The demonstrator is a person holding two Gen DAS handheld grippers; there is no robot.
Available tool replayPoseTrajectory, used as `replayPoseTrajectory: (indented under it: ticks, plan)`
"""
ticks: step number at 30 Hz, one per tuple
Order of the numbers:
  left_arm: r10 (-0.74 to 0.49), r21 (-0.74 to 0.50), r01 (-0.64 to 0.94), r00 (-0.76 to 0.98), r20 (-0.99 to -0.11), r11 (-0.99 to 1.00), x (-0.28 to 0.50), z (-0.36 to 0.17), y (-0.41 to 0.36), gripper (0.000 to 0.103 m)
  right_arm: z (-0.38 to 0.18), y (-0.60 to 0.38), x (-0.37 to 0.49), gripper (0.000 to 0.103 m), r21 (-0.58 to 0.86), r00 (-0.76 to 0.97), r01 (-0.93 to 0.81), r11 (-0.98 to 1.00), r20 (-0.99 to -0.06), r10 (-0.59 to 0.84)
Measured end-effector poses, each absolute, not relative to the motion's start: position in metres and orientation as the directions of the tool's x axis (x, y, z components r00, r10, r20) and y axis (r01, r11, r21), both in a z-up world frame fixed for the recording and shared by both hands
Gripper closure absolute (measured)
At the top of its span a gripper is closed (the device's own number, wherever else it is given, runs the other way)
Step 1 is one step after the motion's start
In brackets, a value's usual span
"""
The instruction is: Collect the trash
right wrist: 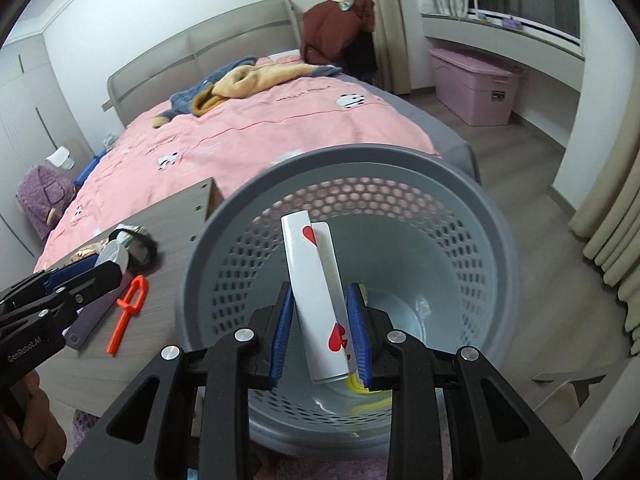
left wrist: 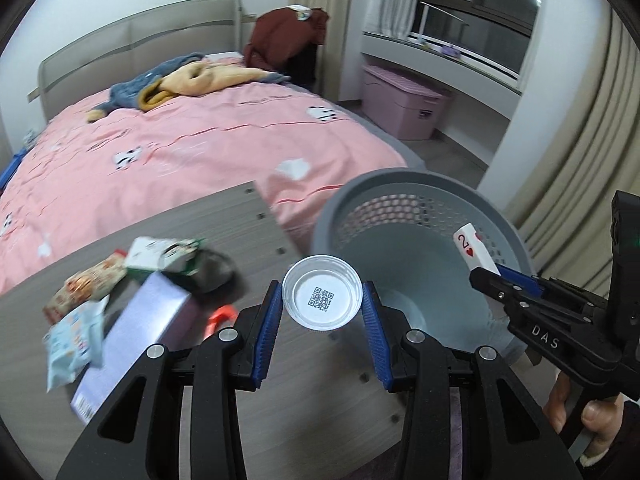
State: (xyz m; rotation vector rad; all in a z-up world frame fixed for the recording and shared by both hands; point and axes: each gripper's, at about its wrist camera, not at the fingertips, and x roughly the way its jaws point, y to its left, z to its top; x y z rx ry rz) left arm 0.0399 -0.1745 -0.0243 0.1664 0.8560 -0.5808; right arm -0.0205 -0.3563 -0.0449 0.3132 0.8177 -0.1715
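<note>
A grey perforated trash basket (left wrist: 400, 184) (right wrist: 360, 160) stands beside a wood-grain table (left wrist: 320, 380). My left gripper (left wrist: 323, 300) is shut on a small clear plastic lid with a QR code (left wrist: 322, 296), held just left of the basket's rim. My right gripper (right wrist: 320, 312) is shut on a folded playing card with red hearts (right wrist: 316, 292) and holds it over the basket's opening; the card (left wrist: 474, 250) and right gripper (left wrist: 486, 276) also show in the left wrist view. Something yellow (right wrist: 360, 390) lies at the basket's bottom.
On the table lie snack wrappers (left wrist: 80, 304), a green-white carton (left wrist: 160, 258), a purple box (left wrist: 136, 340) and an orange plastic piece (right wrist: 128, 308). Behind is a pink bed (left wrist: 180, 148), a pink storage bin (left wrist: 404, 108) and curtains (left wrist: 580, 140).
</note>
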Motion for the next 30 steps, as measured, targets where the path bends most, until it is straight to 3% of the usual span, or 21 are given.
replayPoseTrajectory:
  ticks: [13,16,18,30]
  plan:
    - [-0.435,-0.100,0.595,0.453,-0.778,0.797,0.051,-0.039,-0.234,0.064,-0.056,-0.390,-0.022,0.073,0.226,0.665,0.301,0.926,-0.746,-0.034]
    - [-0.428,-0.097,0.586,0.458,-0.779,0.804,0.052,-0.038,-0.236,0.050,-0.056,-0.391,-0.023,0.070,0.227,0.669,0.303,0.925,-0.743,-0.037]
    - [-0.426,-0.096,0.579,0.467,-0.775,0.810,0.052,-0.038,-0.234,0.041,-0.055,-0.392,-0.025,0.061,0.221,0.673,0.308,0.926,-0.738,-0.048]
    - [-0.408,-0.097,0.549,0.481,-0.776,0.830,0.050,-0.038,-0.223,0.040,-0.056,-0.391,-0.028,0.052,0.227,0.676,0.320,0.920,-0.735,-0.053]
